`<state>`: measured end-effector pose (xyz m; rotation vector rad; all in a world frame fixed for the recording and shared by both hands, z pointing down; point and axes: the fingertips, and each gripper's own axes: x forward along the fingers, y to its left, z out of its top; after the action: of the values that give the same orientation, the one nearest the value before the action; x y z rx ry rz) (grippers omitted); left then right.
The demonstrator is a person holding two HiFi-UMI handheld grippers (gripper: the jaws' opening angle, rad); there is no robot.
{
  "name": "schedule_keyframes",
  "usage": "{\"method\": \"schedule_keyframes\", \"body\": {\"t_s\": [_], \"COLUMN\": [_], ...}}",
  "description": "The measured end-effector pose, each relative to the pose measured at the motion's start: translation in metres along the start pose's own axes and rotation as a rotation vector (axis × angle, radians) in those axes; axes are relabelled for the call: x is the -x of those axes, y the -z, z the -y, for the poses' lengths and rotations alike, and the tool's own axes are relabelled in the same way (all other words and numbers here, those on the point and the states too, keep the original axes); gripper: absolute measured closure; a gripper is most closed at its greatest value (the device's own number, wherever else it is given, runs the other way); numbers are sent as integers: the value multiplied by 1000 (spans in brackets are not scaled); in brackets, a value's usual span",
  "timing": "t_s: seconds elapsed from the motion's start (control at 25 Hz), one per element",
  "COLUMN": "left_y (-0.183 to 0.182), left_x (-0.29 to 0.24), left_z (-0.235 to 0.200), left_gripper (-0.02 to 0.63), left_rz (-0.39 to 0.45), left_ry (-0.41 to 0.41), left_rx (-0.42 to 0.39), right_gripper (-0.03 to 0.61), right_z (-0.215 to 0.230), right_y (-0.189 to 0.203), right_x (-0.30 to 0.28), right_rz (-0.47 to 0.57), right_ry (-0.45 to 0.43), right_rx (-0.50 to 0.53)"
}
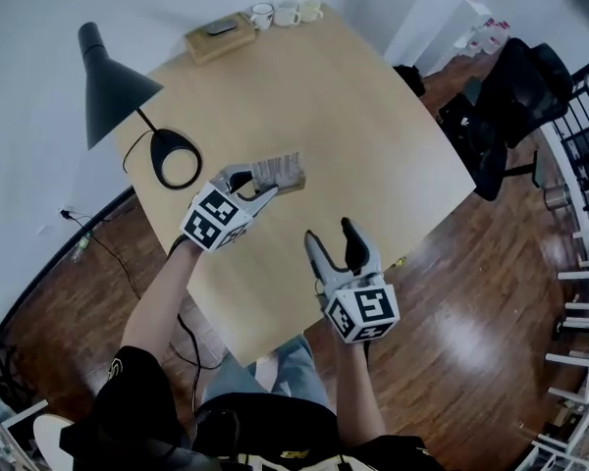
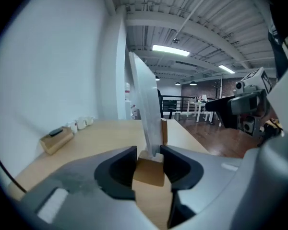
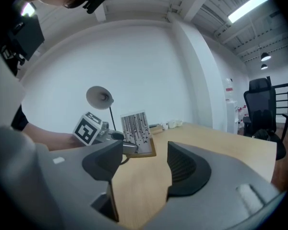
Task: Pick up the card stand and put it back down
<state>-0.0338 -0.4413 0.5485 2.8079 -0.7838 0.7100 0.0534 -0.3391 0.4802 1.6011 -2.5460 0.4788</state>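
The card stand (image 1: 282, 173) is a small wooden block with a striped card standing upright in its slot. My left gripper (image 1: 247, 186) is shut on the wooden base (image 2: 149, 170), and the card (image 2: 146, 104) rises edge-on between the pads. The stand seems held just above the wooden table (image 1: 353, 116). In the right gripper view the card stand (image 3: 137, 131) shows its striped face, with the left gripper (image 3: 116, 142) clamped on its left end. My right gripper (image 1: 332, 245) hovers open over the table's near edge, apart from the stand, with nothing between its jaws (image 3: 145, 164).
A black desk lamp (image 1: 113, 91) stands at the table's left edge, its base (image 1: 175, 158) close to my left gripper. A wooden box (image 1: 219, 35) and three cups (image 1: 285, 13) sit at the far edge. A black office chair (image 1: 515, 96) stands to the right.
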Motion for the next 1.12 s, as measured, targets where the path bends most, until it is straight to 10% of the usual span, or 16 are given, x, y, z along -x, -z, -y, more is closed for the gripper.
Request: {"method": "schedule_keyframes", "body": {"t_s": [0.44,0.84,1.12], "left_y": [-132,-114,-93], "left_x": [199,306,325], "left_z": [38,72,85], "left_gripper": [451,451,451], "left_rz": [324,471,479], "left_ry": [-420,-754,-749], "left_rx": [56,68,119], "right_gripper": [287,290,291], "right_z": [-55,-84,-110], "right_y": [-112,-137,-134], "right_x": [48,69,69], "right_rz": [210,284,286], "right_ry": [25,109,58], "right_rx": [122,132,142]}}
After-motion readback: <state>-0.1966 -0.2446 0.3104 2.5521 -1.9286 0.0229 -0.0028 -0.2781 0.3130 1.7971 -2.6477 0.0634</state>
